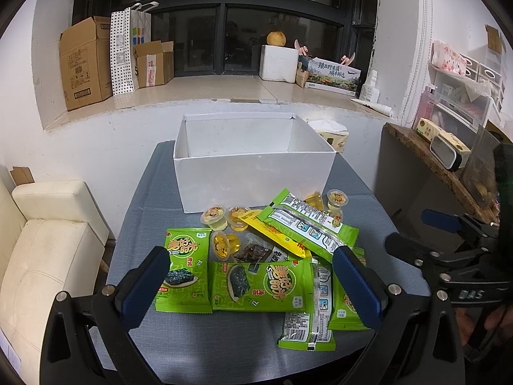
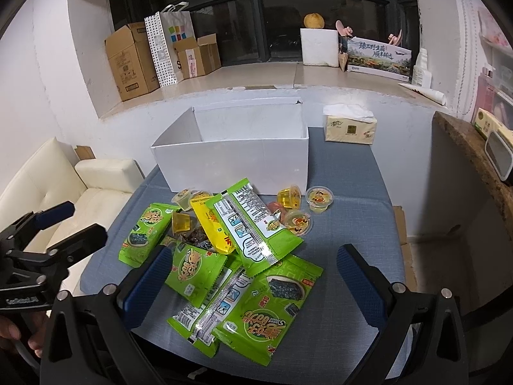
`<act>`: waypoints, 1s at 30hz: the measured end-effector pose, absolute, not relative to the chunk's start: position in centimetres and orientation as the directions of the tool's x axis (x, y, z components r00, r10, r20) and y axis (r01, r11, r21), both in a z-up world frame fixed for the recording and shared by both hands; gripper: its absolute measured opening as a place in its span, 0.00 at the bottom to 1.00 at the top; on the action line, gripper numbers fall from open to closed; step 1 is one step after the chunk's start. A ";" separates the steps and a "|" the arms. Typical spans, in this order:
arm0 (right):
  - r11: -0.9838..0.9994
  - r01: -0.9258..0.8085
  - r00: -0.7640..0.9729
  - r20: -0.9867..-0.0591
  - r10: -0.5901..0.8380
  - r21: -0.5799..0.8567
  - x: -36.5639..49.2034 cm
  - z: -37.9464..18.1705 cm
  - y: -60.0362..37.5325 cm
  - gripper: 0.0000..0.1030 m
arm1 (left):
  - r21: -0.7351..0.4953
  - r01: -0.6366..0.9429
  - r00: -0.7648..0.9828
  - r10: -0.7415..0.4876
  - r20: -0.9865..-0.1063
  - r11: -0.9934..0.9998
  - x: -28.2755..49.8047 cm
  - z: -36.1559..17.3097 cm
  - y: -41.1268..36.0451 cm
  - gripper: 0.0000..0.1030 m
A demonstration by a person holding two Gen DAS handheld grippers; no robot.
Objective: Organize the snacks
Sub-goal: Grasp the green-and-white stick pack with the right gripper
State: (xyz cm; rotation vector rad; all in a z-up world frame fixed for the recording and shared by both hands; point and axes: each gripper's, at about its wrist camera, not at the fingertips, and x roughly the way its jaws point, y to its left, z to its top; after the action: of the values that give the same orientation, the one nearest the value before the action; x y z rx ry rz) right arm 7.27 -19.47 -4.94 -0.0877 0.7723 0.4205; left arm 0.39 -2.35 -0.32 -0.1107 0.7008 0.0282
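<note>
Snacks (image 1: 256, 256) lie in a loose heap on the blue-grey tabletop (image 1: 154, 211), directly in front of an open white box (image 1: 253, 176) whose visible interior is bare.

The left gripper (image 1: 253, 285) hangs over the near edge of the heap with its jaws spread wide, holding nothing. The right gripper (image 2: 256, 285) hangs likewise, jaws spread wide, nothing between the blue pads (image 2: 359, 285).

View differences: the right wrist view shows the tissue pack (image 2: 349, 126) in full, to the right of the box; the left wrist view shows only part of it behind the box corner. Each view shows the other gripper at its edge.

Legible markings: the green seaweed packets (image 1: 259, 285) carry large yellow Chinese characters too distorted to transcribe. One green packet (image 1: 307, 227) lies back-side up on top, showing a printed data panel. "DAS" is readable on the right gripper body in the left wrist view.

Orientation: the top packet's long axis runs diagonally, from far-left to near-right. A yellow packet (image 2: 214, 227) lies beneath it. Jelly cups (image 2: 319, 199) sit upright or tipped around the heap.
</note>
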 end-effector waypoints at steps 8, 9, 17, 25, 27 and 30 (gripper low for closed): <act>0.837 -0.544 0.536 -0.790 0.299 -0.052 14.1 -10.1 -14.1 1.00 | -0.094 -0.074 0.762 -0.005 -0.647 0.993 0.5 -0.5 -1.8 1.00; 0.825 -0.560 0.537 -0.789 0.299 -0.068 14.8 -10.7 -13.5 1.00 | -0.095 -0.075 0.762 -0.005 -0.648 0.993 0.5 -0.5 -1.8 1.00; 0.797 -0.604 0.413 -0.861 0.296 -0.015 19.4 -14.8 -12.2 1.00 | -0.103 -0.095 0.748 0.003 -0.664 0.990 0.4 -1.5 -0.8 1.00; 0.768 -0.640 0.392 -0.858 0.331 0.004 18.6 -14.9 -12.5 0.72 | -0.093 -0.054 0.731 -0.024 -0.682 0.994 0.7 -3.2 -0.3 1.00; 0.766 -0.643 0.396 -0.847 0.353 0.018 18.2 -14.0 -13.0 0.72 | -0.075 0.006 0.736 -0.055 -0.675 0.997 0.9 -3.6 -0.5 1.00; 0.769 -0.637 0.417 -0.818 0.397 0.048 17.6 -12.0 -14.1 0.72 | 0.047 0.177 0.772 -0.110 -0.625 0.983 1.0 -3.9 -1.5 1.00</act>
State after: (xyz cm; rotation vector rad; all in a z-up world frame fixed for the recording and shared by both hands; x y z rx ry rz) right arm 17.60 -14.15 -12.00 -0.2895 0.9356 0.6600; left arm 1.03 -1.52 -3.93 0.1051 0.6705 -0.1557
